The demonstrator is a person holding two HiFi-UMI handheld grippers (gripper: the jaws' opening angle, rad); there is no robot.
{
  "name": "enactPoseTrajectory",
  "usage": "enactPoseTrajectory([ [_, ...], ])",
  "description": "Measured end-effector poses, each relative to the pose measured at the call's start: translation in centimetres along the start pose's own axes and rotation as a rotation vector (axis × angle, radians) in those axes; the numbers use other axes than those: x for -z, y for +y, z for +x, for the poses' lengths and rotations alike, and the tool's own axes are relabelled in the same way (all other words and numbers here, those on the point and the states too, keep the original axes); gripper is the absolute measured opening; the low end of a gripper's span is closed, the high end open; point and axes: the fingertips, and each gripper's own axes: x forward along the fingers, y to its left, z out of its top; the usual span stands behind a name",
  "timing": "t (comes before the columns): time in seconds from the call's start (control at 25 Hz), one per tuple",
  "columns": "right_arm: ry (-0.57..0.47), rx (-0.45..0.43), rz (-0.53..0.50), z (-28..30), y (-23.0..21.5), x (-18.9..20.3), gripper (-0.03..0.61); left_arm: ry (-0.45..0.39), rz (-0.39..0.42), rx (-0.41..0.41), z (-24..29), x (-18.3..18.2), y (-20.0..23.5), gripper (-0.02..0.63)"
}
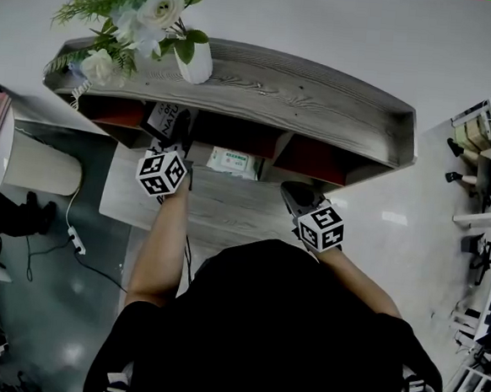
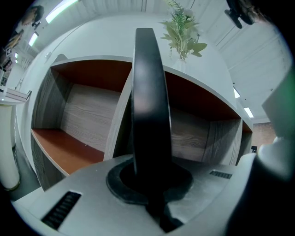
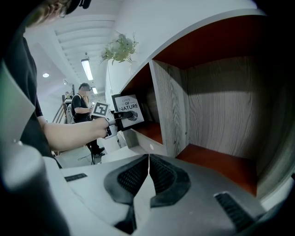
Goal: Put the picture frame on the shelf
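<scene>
Lab/open workspace: glossy white floor (image 1: 413, 221), ceiling strip lights (image 3: 86, 68), power strip (image 1: 75, 238) w/ cables, equip. racks (image 1: 488, 159), 2nd person (image 3: 81, 108) in bkgd.

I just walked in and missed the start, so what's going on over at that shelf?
A person with a gripper in each hand is putting a black picture frame with a white print into the grey wooden shelf with reddish-brown insides. The left gripper is shut on the frame's edge and holds it upright at the mouth of a left-hand compartment. It has not yet been released. The right gripper is shut and empty, further right.
</scene>
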Motion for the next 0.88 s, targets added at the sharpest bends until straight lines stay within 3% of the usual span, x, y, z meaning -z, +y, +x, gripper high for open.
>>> enactPoseTrajectory([
  [0.88, 0.012, 0.003, 0.004, 0.1, -0.4, 0.4, 0.017, -0.02, 0.013, -0.015, 2.4, -0.4, 0.1, 0.029],
])
